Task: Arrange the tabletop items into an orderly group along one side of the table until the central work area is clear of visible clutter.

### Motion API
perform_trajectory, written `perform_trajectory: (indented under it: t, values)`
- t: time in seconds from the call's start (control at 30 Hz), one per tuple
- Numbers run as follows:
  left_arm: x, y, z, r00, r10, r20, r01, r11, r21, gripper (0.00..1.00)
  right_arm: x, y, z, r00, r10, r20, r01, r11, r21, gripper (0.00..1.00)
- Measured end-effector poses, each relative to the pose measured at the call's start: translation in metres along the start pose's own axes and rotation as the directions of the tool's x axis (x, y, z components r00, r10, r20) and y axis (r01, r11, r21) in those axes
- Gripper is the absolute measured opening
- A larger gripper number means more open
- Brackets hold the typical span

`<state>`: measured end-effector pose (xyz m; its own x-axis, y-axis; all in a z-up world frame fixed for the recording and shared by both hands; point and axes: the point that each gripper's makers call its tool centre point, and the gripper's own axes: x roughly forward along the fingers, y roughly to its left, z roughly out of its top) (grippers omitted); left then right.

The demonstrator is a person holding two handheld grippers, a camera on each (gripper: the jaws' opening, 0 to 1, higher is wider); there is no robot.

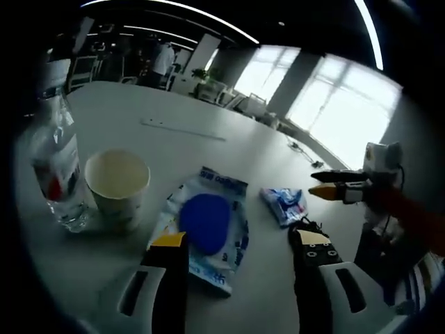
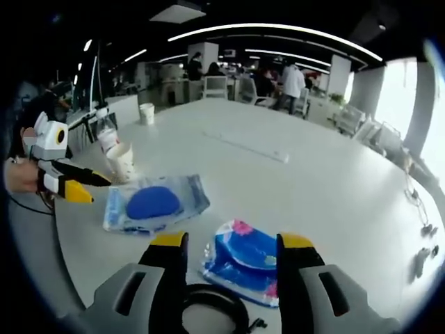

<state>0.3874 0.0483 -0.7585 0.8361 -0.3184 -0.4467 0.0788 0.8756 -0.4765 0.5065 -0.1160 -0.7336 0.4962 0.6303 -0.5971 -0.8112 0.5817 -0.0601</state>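
In the left gripper view my left gripper [image 1: 242,240] is open, its jaws either side of the near end of a clear packet holding a blue round pad [image 1: 205,223]. A paper cup [image 1: 117,179] and a water bottle [image 1: 55,160] stand to the left. A small blue packet [image 1: 285,204] lies to the right, and my right gripper [image 1: 327,184] reaches in beyond it. In the right gripper view my right gripper [image 2: 233,241] is open just short of the small blue packet [image 2: 247,261]. The clear packet [image 2: 154,203], cup [image 2: 123,160], bottle [image 2: 108,139] and left gripper [image 2: 83,186] are at left.
A black cable loop [image 2: 215,306] lies under my right gripper. A long pale strip [image 2: 247,147] rests mid-table and a white cup [image 2: 147,113] stands at the far edge. Thin cables [image 2: 421,229] trail at the right edge of the white table [image 2: 334,188]. People and chairs are beyond.
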Motion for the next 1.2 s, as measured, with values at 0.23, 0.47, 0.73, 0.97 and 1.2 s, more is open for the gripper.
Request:
perform_trajectory:
  t: [0.23, 0.47, 0.73, 0.97, 1.2]
  values:
    - [-0.009, 0.008, -0.004, 1.0, 0.015, 0.01, -0.014, 1.0, -0.024, 0.52, 0.005, 0.007, 0.005, 1.0, 0.018, 0.001, -0.018, 1.0, -0.017, 0.45]
    - [-0.016, 0.021, -0.015, 0.999, 0.042, 0.005, -0.042, 0.997, -0.068, 0.47, 0.013, 0.012, 0.008, 0.999, 0.033, -0.005, -0.034, 0.999, -0.034, 0.43]
    - [-0.022, 0.029, -0.02, 0.998, 0.054, 0.016, -0.052, 0.993, -0.108, 0.38, 0.028, 0.02, 0.018, 0.998, 0.066, -0.011, -0.067, 0.996, -0.059, 0.4]
    - [-0.023, 0.036, -0.026, 0.997, 0.079, 0.006, -0.077, 0.987, -0.14, 0.36, 0.039, 0.03, 0.023, 0.995, 0.104, -0.013, -0.104, 0.992, -0.074, 0.33]
    - [-0.019, 0.032, -0.04, 0.997, 0.074, -0.015, -0.076, 0.981, -0.177, 0.34, 0.05, 0.035, 0.022, 0.991, 0.133, -0.034, -0.136, 0.987, -0.091, 0.26]
